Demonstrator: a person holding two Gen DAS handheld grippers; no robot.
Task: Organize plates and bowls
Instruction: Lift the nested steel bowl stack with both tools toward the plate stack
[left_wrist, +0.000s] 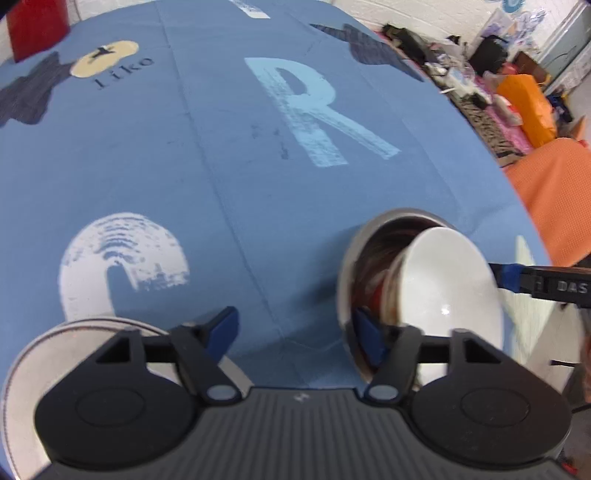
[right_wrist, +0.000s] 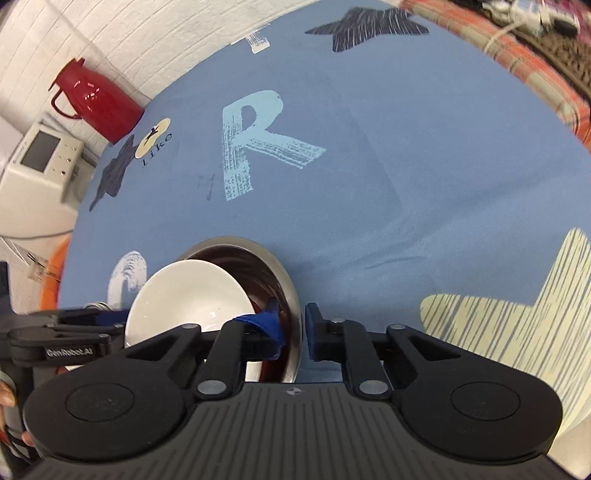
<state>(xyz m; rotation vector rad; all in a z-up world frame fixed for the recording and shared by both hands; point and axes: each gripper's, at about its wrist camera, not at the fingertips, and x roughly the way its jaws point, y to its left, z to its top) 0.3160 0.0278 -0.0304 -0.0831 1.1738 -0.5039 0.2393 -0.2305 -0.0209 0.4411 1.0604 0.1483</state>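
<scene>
Steel plate (left_wrist: 22, 369): far left on the blue tablecloth (left_wrist: 221, 184), untouched.
Left gripper (left_wrist: 295, 328): fingers spread, holding nothing.
White bowl (left_wrist: 454, 280): tilted inside the steel bowl (left_wrist: 347, 266); may slide or clatter.
Right gripper (right_wrist: 291, 325): fingers straddle the steel bowl's rim; whether they pinch it is unclear, so a lift could tip both.

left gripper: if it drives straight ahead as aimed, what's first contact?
Probably nothing: the left gripper aims at bare blue printed tablecloth. The steel bowl sits just right of that line; depth is unclear.
</scene>
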